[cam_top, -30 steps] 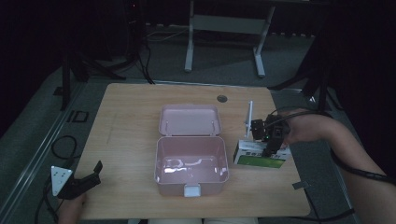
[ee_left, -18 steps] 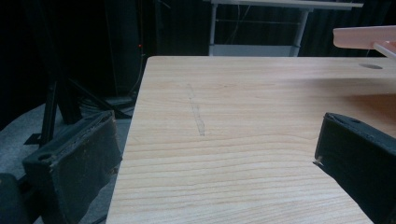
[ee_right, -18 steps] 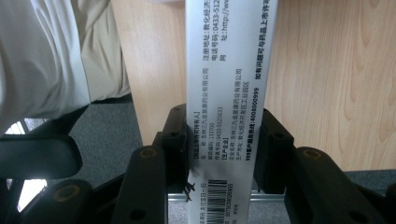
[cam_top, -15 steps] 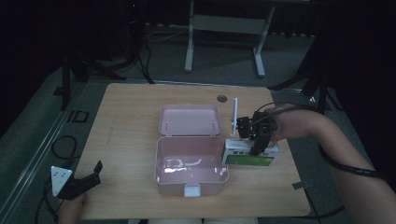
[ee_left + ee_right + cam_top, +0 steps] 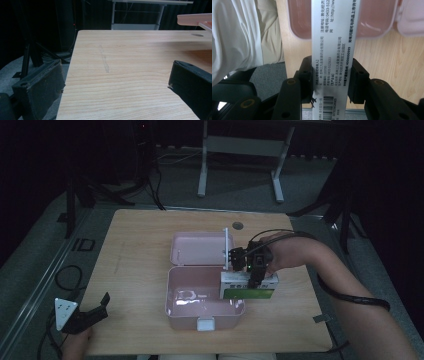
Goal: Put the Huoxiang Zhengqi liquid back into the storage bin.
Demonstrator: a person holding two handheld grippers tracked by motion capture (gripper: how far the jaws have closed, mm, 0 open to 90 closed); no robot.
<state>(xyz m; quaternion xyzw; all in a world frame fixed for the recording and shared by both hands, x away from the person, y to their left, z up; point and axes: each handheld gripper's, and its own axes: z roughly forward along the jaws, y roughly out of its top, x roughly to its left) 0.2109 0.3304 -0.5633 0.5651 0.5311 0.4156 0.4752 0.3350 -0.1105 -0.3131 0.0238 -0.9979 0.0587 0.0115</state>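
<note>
At the near left corner of the counter [image 5: 140, 250] the left tool [image 5: 92, 314] rests in the person's hand with its jaws spread wide and nothing between them; in the left gripper view they frame bare wood.

In the middle of the counter lies the pink lunch box [image 5: 205, 302], base toward the near edge, with its hinged lid [image 5: 197, 249] flat behind it toward the far edge.

The right tool [image 5: 255, 279] is clamped across the narrow sides of a medicine carton [image 5: 333, 50], white with a green face, held just above the box's right rim, part over the tray and part over the wood. I'd say the step in hand is carrying the carton into the box. The next move calls for bringing it fully over the tray, lowering it level so it clears the rim, then letting go.

The counter is pale wood grain with a round cable hole near its far edge. Around it the room is dark: grey floor, loose cables to the left, and the legs of a white desk frame [image 5: 240, 155] beyond.
</note>
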